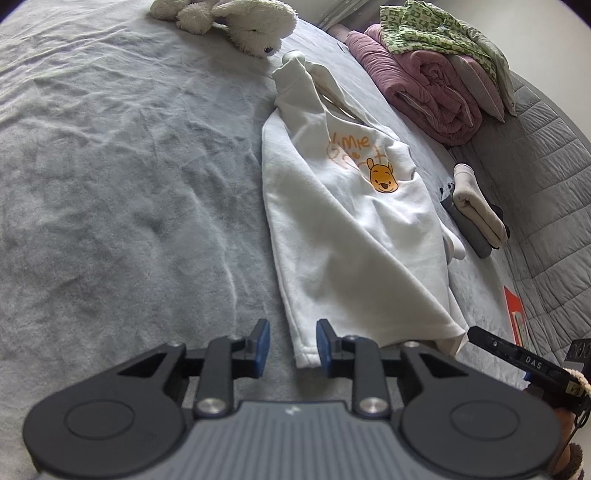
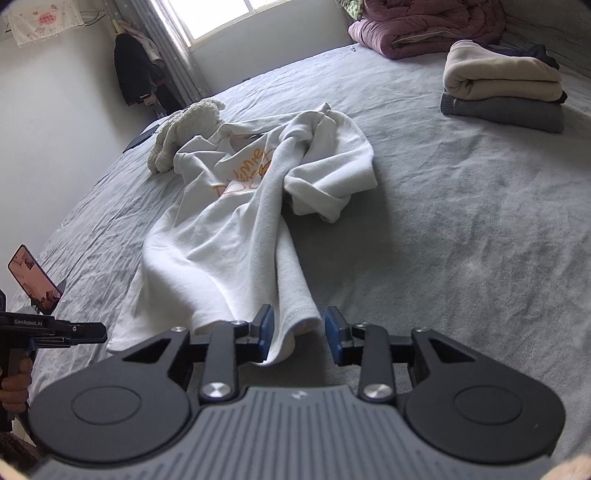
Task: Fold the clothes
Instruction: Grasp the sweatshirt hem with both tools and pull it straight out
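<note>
A white sweatshirt with a yellow bear print lies lengthwise and rumpled on the grey bed sheet, one sleeve thrown across its chest. My left gripper stands open at the near hem corner; the cloth lies between the blue pads with a gap on the left side. In the right wrist view the sweatshirt runs away from me. My right gripper is open over the other hem corner, which rests loose against the left pad. Each view also catches the other gripper at its edge.
A white plush toy lies past the collar. A pink quilt with green patterned clothes is piled at the far right. Folded cream and grey garments are stacked on the right. A phone stands at the left.
</note>
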Available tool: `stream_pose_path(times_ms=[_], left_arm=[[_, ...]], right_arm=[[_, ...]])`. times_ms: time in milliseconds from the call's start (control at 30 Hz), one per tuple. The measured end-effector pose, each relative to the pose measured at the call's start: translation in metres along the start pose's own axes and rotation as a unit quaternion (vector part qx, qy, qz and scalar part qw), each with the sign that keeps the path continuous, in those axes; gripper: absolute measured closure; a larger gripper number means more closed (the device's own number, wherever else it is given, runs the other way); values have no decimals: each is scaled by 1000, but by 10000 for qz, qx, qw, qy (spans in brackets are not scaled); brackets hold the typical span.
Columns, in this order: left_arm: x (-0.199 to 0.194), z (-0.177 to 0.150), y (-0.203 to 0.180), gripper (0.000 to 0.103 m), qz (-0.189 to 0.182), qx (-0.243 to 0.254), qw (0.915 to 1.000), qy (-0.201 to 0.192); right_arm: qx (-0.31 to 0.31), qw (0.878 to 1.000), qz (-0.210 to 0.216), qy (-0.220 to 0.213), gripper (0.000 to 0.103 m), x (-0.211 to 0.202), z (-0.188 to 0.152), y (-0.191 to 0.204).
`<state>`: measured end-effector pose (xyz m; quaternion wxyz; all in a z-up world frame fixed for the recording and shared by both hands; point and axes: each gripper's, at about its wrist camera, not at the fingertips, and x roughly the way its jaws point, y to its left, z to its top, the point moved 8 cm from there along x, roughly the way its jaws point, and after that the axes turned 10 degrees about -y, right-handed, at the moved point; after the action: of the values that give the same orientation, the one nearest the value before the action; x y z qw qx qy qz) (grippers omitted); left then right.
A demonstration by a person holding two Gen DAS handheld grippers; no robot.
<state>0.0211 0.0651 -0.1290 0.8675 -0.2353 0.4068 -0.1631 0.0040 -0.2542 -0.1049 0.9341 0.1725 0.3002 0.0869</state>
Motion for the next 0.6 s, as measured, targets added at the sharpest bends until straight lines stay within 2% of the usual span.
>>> stream_pose_path(times_ms=[167,400,467,500,533,600], left_arm=[[12,-2,-2,77,73,-14,10000,62],[23,0,-10,77,199,70,9997,-97],[26,0,-14,82,307,229,9991,-164],[27,0,-16,85,371,320,9986,-193],[27,0,-17,94,436,410,9980,-222],[25,0,-19,98,504,526,9969,-291]], right_arm=[[212,9997,-64,78,68,11,-1,-11],[437,9989,59,140,68,31,-1,-10],[381,9992,80,113,68,36,0,-7],[329,9994,95,108,70,38,0,-5],[247,9996,85,101,83,39,0,-2],[90,9999,27,56,90,40,1,2]])
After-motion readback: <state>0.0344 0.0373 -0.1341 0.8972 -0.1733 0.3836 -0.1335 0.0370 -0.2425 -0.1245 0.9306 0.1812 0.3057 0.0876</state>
